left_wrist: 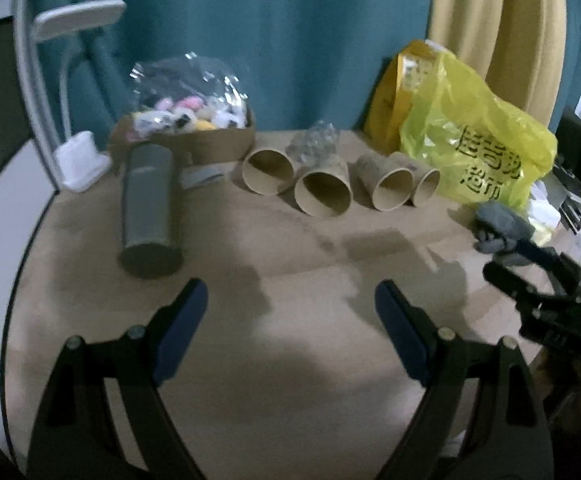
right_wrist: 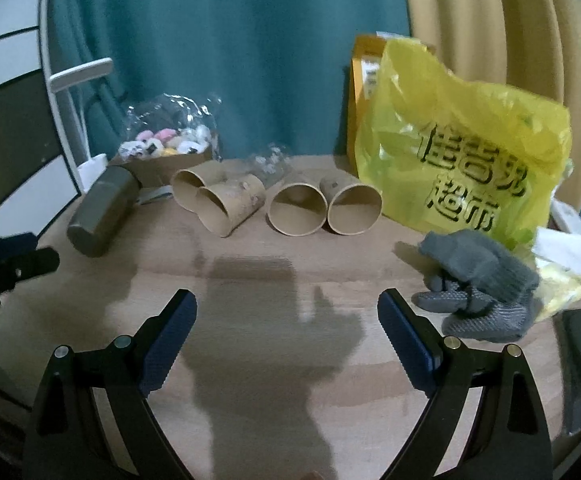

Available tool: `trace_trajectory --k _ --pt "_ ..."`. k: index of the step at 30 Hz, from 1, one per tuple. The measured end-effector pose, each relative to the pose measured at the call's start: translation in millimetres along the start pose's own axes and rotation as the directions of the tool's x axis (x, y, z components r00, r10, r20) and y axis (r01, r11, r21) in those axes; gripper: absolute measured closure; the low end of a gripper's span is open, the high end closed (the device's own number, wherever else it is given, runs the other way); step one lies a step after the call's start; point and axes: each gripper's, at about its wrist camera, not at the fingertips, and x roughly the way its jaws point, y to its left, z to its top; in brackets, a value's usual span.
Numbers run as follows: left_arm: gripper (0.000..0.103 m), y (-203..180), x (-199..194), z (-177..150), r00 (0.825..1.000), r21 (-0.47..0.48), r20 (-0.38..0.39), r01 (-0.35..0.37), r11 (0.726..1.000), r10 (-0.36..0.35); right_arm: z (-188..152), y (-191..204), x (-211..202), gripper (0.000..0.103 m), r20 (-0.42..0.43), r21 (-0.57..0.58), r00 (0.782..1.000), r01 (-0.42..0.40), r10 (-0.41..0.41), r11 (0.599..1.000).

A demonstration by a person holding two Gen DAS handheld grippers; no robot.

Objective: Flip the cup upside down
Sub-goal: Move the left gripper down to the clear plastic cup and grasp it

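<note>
Nearest the left wrist camera, the left gripper (left_wrist: 290,300) hangs over the wooden table (left_wrist: 290,360) with its two blue-padded fingers (left_wrist: 182,328) spread wide; nothing sits between them and they touch nothing. The right gripper (right_wrist: 286,312) stands the same way in its own view: fingers (right_wrist: 406,340) far apart, empty, clear of the tabletop, with only bare wood and shadow in the gap. Each tool shows at the edge of the other's view, the right one as a dark frame at the right of the left wrist picture.

Just beyond the right gripper's right finger lies a pair of grey knitted gloves (right_wrist: 478,280), crumpled on the table. To the left, a dark grey cylinder (left_wrist: 148,208) lies on its side, its flat end toward the camera.

Farther back, four brown paper cups lie on their sides in a row, mouths facing the cameras. From left to right: the first cup (left_wrist: 268,176), the second cup (left_wrist: 322,194), the third cup (left_wrist: 388,188) and the fourth cup (left_wrist: 424,186). The first and second touch or overlap, as do the third and fourth. All are well apart from both grippers.

Behind the row sits some crumpled clear plastic (left_wrist: 314,142). Back left is a cardboard box (left_wrist: 210,142) holding a clear bag of small colourful items. Back right stands a yellow plastic bag (right_wrist: 466,152) printed with dark characters, with a teal curtain (left_wrist: 250,40) behind everything.
</note>
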Motion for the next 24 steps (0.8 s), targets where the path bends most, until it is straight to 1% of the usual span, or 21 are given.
trace_trajectory --k 3,5,8,11,12,14,16,19,21,24 --pt "0.016 -4.4 21.7 28.1 1.000 0.041 -0.029 -0.001 0.999 0.002 10.3 -9.3 19.2 0.009 -0.022 0.008 1.000 -0.012 0.012 1.000" --pt "0.016 -9.9 40.7 52.6 0.998 0.077 -0.054 0.020 0.997 -0.016 20.5 -13.7 32.8 0.009 -0.036 0.007 0.999 -0.021 0.021 1.000" --pt "0.016 -10.5 69.1 84.5 0.994 0.095 -0.098 0.049 0.994 -0.040 38.2 -20.9 51.5 0.009 -0.045 0.009 0.998 -0.039 0.039 0.999" --pt "0.016 -14.2 106.2 121.7 0.987 0.096 -0.144 0.086 0.992 -0.072 55.4 -29.2 68.2 0.009 -0.044 0.012 0.998 -0.051 0.051 0.999" --pt "0.016 -15.8 114.3 129.3 0.986 0.100 -0.149 0.091 0.991 -0.075 60.5 -32.6 73.4 0.009 -0.042 0.015 0.998 -0.051 0.052 0.999" --pt "0.016 -19.4 141.2 149.8 0.983 0.114 -0.173 0.082 0.990 -0.061 72.0 -39.7 85.8 0.009 -0.037 0.020 0.998 -0.054 0.055 0.998" --pt "0.016 -23.2 167.8 169.5 0.974 0.110 -0.208 0.113 0.987 -0.089 80.1 -50.4 95.6 0.009 -0.028 0.031 0.998 -0.059 0.060 0.998" --pt "0.016 -32.8 202.0 198.3 0.966 0.112 -0.235 0.140 0.984 -0.110 89.0 -66.2 112.6 0.009 -0.036 0.067 0.997 -0.062 0.064 0.996" --pt "0.016 -39.0 225.4 213.2 0.962 0.121 -0.256 0.134 0.984 -0.099 93.5 -74.2 124.3 0.009 -0.047 0.081 0.997 -0.063 0.067 0.995" --pt "0.016 -49.4 264.1 230.5 0.945 0.128 -0.310 0.147 0.981 -0.101 97.2 -78.6 135.5 0.009 -0.062 0.081 0.996 -0.067 0.072 0.995"
